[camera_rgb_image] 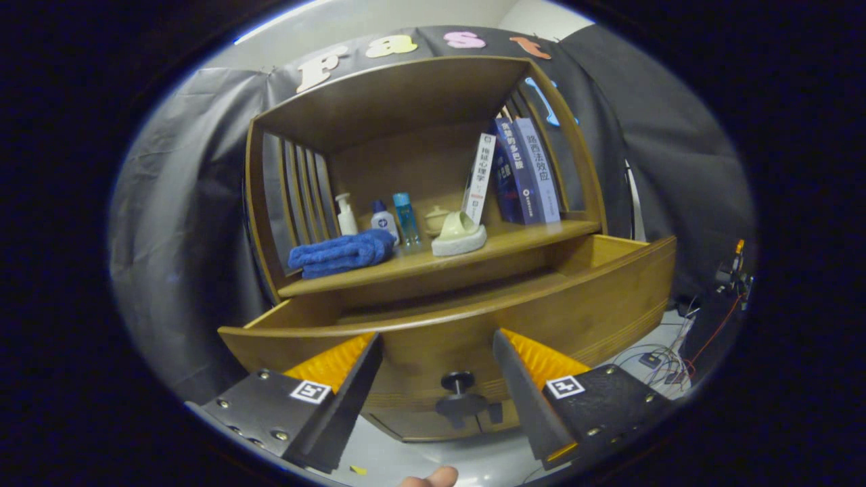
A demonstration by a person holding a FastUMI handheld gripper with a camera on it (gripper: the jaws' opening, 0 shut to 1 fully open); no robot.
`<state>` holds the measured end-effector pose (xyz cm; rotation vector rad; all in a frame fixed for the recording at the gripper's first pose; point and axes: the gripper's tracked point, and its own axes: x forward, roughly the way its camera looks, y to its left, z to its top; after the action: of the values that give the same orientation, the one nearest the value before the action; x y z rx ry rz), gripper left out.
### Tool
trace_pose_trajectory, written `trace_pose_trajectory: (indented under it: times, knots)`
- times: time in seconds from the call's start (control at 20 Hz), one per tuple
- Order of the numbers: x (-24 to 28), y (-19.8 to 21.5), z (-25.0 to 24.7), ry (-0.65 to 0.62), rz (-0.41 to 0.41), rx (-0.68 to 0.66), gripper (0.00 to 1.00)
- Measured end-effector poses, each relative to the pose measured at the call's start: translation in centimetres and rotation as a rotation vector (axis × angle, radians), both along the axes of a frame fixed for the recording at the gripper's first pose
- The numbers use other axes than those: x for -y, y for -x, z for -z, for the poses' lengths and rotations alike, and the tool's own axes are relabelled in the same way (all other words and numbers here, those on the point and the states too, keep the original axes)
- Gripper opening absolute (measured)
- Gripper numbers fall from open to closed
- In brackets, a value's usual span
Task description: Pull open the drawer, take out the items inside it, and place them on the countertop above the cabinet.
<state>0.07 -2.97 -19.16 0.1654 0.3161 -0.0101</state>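
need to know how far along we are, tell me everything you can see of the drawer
The drawer looks like brown wood with a curved front panel and a dark round knob at its middle. It is pulled out from the cabinet, below the shelf holding a blue towel and bottles. Its inside is hidden by the front panel. The tool is open, its fingers either side of the knob, touching nothing.

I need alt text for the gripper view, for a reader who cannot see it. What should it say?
The drawer of a wooden cabinet is pulled open, and the open claw sits in front of it, its fingers either side of the knob without touching it. On the countertop above lie a blue towel, small bottles, a pale dish and leaning books.
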Motion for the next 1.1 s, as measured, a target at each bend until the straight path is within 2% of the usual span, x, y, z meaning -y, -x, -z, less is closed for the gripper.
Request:
trace_pose_trajectory:
  times: [0.4, 0.6, 0.7, 1.1]
  knots:
    - [0.2, -2.7, 0.5, 0.0, -0.01, -0.007, 1.0]
    - [0.8, -3.8, 6.2, 0.131, -0.034, -0.227, 0.99]
    - [0.9, -4.6, 6.0, 0.184, -0.041, -0.242, 1.0]
    - [0.8, -8.9, 6.8, 0.164, -0.036, -0.241, 0.99]
